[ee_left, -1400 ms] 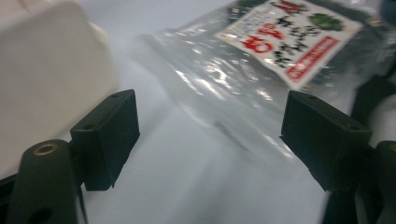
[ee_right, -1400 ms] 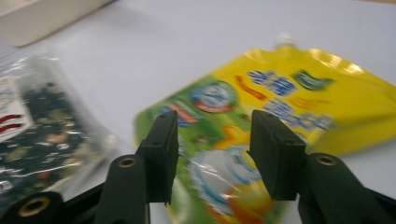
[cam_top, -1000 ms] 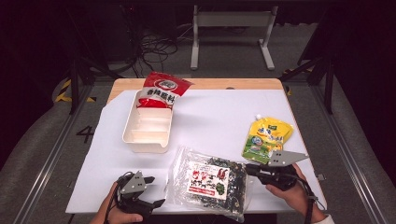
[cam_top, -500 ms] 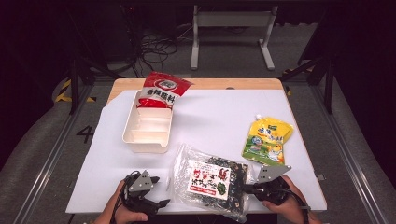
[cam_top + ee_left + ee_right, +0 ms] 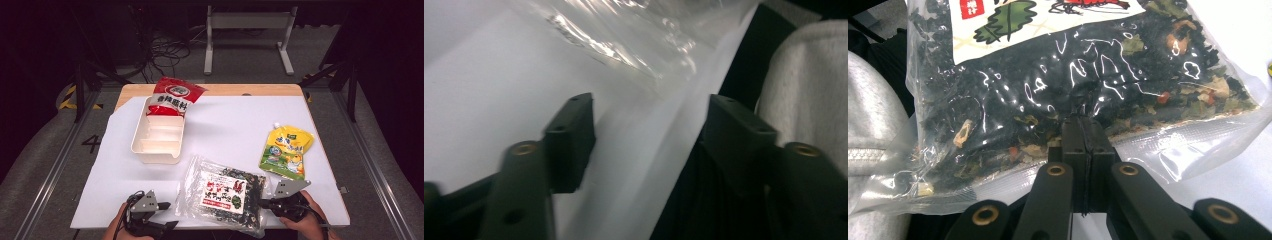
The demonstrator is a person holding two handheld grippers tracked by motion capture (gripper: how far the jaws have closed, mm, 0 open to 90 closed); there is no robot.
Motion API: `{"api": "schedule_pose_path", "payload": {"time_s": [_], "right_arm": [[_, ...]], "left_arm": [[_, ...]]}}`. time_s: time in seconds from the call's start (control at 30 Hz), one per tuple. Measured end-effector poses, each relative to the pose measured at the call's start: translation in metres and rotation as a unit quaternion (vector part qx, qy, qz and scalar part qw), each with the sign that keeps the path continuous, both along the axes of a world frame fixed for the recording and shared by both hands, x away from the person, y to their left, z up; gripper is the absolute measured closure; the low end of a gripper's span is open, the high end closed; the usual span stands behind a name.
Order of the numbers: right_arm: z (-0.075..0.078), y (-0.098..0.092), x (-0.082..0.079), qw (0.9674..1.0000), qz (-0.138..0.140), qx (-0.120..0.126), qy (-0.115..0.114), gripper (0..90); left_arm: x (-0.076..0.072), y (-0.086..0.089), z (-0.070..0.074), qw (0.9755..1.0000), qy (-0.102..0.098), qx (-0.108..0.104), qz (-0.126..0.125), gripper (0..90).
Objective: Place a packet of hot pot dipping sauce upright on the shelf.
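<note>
The right claw point(image 5: 1083, 150) was seen pressed together on the sealed edge of the clear bag of dried seaweed and vegetables point(image 5: 225, 192), at the bag's right end near the front edge of the counter point(image 5: 240, 120). The step in hand was judged to be a drag or lift of that bag, best done slowly and low, since a pinch on thin plastic could slip or tear and the loose contents could shift. The left claw point(image 5: 649, 130) was held wide open and empty just beside the bag's left edge, over the counter's front edge. The white divided tray point(image 5: 159, 137), red packet point(image 5: 175, 96) and yellow spouted pouch point(image 5: 286, 151) lay well apart from both claws.
</note>
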State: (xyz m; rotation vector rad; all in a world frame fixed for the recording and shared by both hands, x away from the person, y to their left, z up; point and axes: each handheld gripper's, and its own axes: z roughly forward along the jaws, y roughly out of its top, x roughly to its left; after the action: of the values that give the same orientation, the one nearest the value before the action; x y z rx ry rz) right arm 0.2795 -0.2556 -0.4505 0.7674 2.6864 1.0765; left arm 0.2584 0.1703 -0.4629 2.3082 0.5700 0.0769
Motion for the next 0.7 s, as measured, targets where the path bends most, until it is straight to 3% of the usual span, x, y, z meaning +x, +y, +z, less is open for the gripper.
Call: {"api": "schedule_pose_path", "payload": {"time_s": [0.07,0.13,0.2,0.27,0.37,0.47,0.57,0.63,0.67,0.7], "right_arm": [[0.000,0.000,0.000,1.0000,-0.001,0.002,0.001,90.0],[0.000,0.000,0.000,1.0000,-0.002,0.004,0.002,90.0],[-0.001,0.000,0.001,0.9999,-0.004,0.011,0.007,90.0],[-0.002,-0.001,0.002,0.9997,-0.008,0.020,0.012,90.0],[-0.003,0.001,0.001,0.9996,-0.011,0.024,0.009,90.0],[-0.004,0.003,0.001,0.9995,-0.015,0.028,0.006,90.0],[-0.005,0.009,0.001,0.9993,-0.019,0.030,-0.003,90.0],[-0.006,0.013,0.001,0.9993,-0.017,0.030,-0.013,90.0],[-0.006,0.013,0.001,0.9993,-0.016,0.031,-0.012,90.0],[-0.006,0.013,0.002,0.9992,-0.016,0.035,-0.010,90.0]], "left_arm": [[0.003,-0.005,-0.001,0.9999,0.004,-0.007,-0.010,58.8],[0.008,-0.011,-0.001,0.9998,0.004,-0.007,-0.018,58.9],[0.013,-0.017,-0.002,0.9992,0.018,-0.024,-0.027,58.6],[0.017,-0.024,-0.001,0.9979,0.027,-0.048,-0.034,51.3],[0.020,-0.031,0.004,0.9958,0.025,-0.080,-0.037,39.7],[0.024,-0.038,0.007,0.9949,0.028,-0.095,-0.017,25.4],[0.030,-0.048,0.007,0.9937,0.031,-0.107,-0.001,22.3],[0.040,-0.054,0.007,0.9901,0.039,-0.132,0.025,18.4],[0.040,-0.054,0.007,0.9901,0.039,-0.132,0.025,18.6],[0.044,-0.055,0.007,0.9882,0.050,-0.140,0.037,19.0]]}}
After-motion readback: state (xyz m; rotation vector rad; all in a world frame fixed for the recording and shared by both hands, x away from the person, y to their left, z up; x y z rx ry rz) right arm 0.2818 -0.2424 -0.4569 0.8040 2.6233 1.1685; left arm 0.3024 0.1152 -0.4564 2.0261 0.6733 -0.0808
